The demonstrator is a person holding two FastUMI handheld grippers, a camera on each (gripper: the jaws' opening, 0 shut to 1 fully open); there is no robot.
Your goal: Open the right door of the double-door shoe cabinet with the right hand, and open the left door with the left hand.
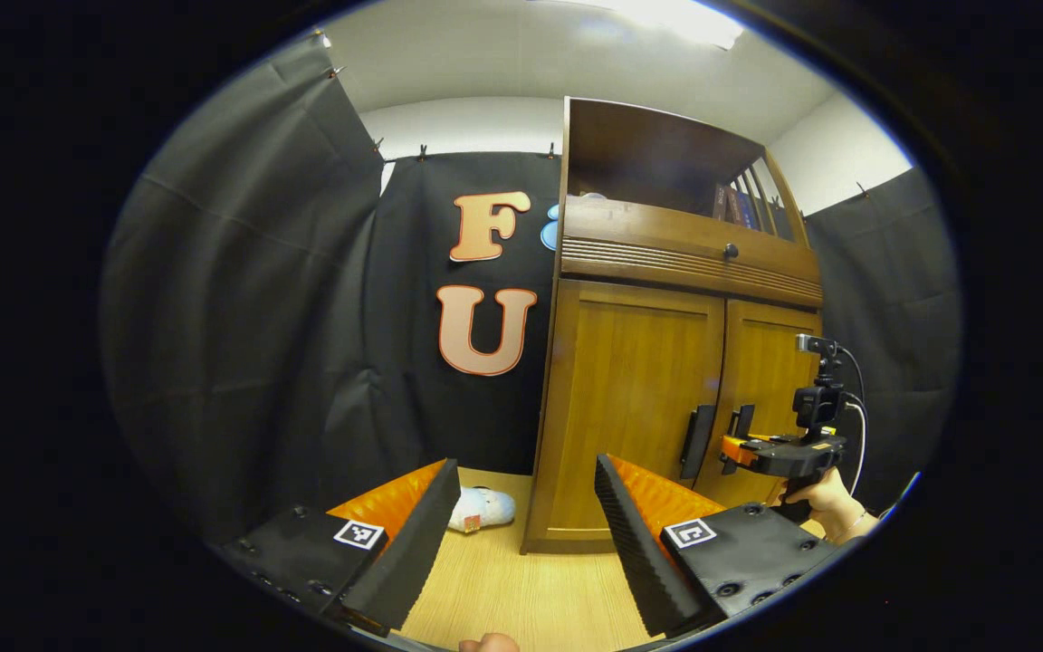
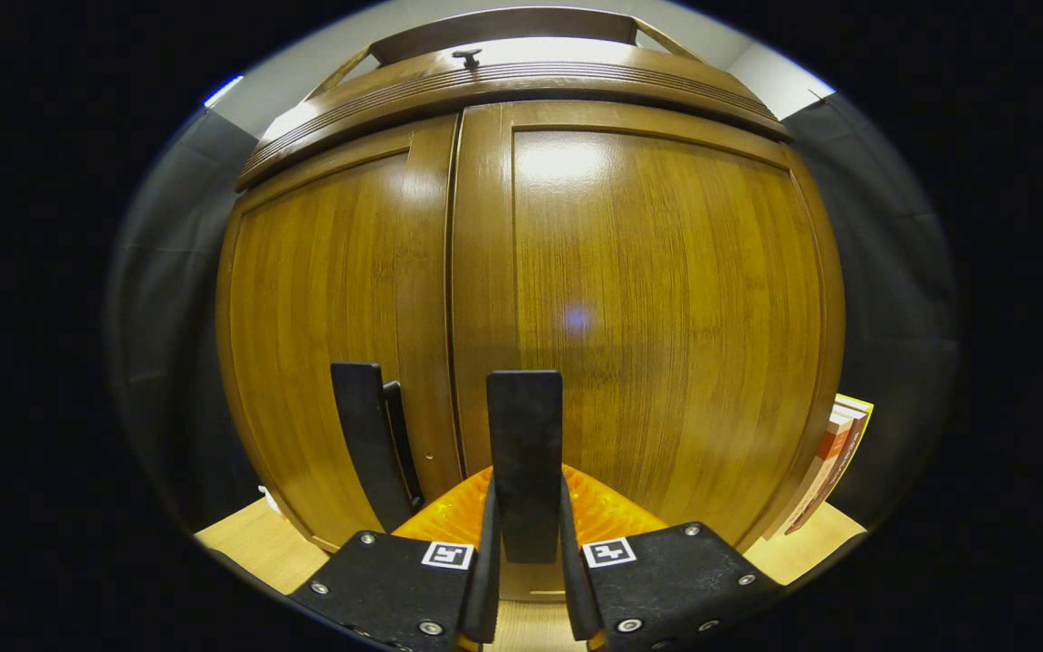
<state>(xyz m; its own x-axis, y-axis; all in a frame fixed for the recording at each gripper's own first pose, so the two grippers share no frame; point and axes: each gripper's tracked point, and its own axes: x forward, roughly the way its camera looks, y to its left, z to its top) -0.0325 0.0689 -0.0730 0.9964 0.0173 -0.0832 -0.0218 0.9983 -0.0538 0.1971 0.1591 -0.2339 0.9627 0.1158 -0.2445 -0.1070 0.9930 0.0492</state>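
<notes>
Honey-brown wood grain marks the double-door shoe cabinet (image 1: 666, 398), which stands on the pale wooden floor (image 1: 521, 589) at about two o'clock in the left gripper view, both doors shut flush. In the right gripper view the right door (image 2: 666, 308) looms close, and its flat black vertical handle (image 2: 524, 453) sits at six o'clock between the fingers of the right gripper (image 2: 526, 561); the jaws are clenched on the handle from both sides, a grip that looks chosen so a straight pull can swing the door on its outer hinge. The left door (image 2: 322, 326) carries a matching black handle (image 2: 368, 435) at about eight o'clock, just beside the centre seam and untouched. The left gripper (image 1: 521, 534) hangs well apart from the cabinet with its jaws released and spread wide, nothing between them, probably kept back so it stays out of the right door's swing until its own turn. From there the right gripper (image 1: 761, 453) and the hand (image 1: 825, 503) holding it appear at four o'clock, against the door fronts. A small white soft toy (image 1: 483, 509) lies on the floor near the cabinet's left corner, and books (image 2: 834, 453) lean by its right side.
</notes>
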